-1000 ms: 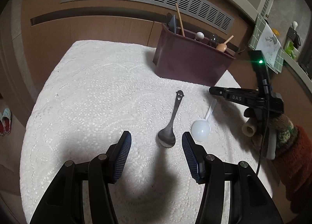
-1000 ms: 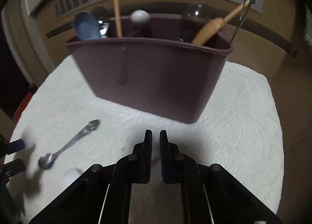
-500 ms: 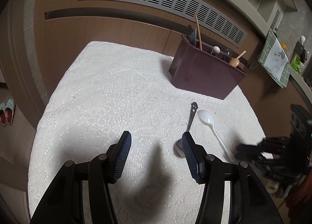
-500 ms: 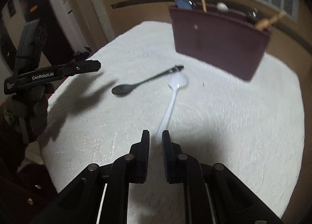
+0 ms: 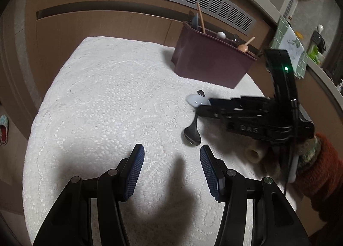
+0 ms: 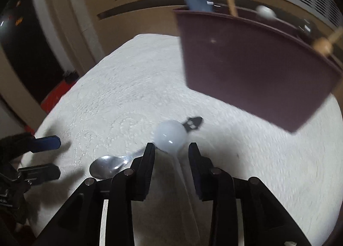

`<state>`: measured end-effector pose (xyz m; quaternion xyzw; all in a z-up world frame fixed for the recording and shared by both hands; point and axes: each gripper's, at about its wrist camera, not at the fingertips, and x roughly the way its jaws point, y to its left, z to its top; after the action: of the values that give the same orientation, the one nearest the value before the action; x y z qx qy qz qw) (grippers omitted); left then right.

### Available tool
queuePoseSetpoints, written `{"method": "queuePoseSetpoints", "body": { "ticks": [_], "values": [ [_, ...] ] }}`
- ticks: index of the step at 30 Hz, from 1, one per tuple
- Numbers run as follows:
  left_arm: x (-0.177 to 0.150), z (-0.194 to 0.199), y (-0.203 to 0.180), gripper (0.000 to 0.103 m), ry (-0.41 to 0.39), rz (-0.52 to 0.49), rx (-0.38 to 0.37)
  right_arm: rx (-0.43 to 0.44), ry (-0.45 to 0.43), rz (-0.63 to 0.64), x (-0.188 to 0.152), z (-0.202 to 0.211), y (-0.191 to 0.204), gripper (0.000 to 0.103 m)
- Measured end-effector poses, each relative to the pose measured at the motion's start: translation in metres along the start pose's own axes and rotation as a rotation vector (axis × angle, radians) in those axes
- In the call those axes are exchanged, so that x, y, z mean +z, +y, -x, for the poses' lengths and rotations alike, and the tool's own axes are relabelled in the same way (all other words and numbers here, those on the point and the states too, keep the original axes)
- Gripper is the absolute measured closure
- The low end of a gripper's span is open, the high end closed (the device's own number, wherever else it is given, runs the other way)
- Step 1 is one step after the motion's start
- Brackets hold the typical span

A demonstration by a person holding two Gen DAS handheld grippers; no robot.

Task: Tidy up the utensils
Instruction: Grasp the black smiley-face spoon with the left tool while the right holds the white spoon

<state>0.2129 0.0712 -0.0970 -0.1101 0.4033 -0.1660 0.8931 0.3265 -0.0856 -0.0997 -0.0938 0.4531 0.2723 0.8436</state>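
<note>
right gripper (image 6: 171, 149): jaws have just been opening, now wide; they straddle the handle of the white plastic spoon (image 6: 170, 136), pads not pressing on it yet.
left gripper (image 5: 171, 166): jaws wide, nothing between them, hovering over the white lace-covered surface (image 5: 107, 106).
white spoon: lies flat on the surface, bowl toward the dark maroon plastic utensil caddy (image 5: 212, 64), handle running back under the right gripper.
shiny metal teaspoon (image 5: 193, 134): just beside the white one, handles look crossed near the bowl end.
handling: likely light, stiff and a bit slippery; thin handle sits low on soft cloth, so the jaws may snag lace.
grip point: mid-handle, clear of the crossing, so the teaspoon isn't dragged along.
</note>
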Motion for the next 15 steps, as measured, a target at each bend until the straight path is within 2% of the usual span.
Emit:
{"method": "queuePoseSetpoints", "body": {
  "ticks": [3,8,13,15],
  "values": [
    [-0.001,-0.003,-0.001,0.049,0.011,-0.005,-0.01,-0.009,-0.017,0.094,0.006,-0.007,0.014,0.068],
    [0.0,-0.011,-0.007,0.049,0.022,-0.008,-0.016,-0.05,-0.002,0.114,0.016,-0.014,0.019,0.072],
    [0.006,-0.034,-0.029,0.049,0.036,-0.06,0.031,-0.058,-0.102,-0.028,-0.002,0.034,-0.002,0.072],
    [0.008,-0.044,-0.04,0.049,0.037,-0.093,0.09,-0.06,-0.148,-0.104,-0.016,0.059,-0.013,0.072]
  ]
}}
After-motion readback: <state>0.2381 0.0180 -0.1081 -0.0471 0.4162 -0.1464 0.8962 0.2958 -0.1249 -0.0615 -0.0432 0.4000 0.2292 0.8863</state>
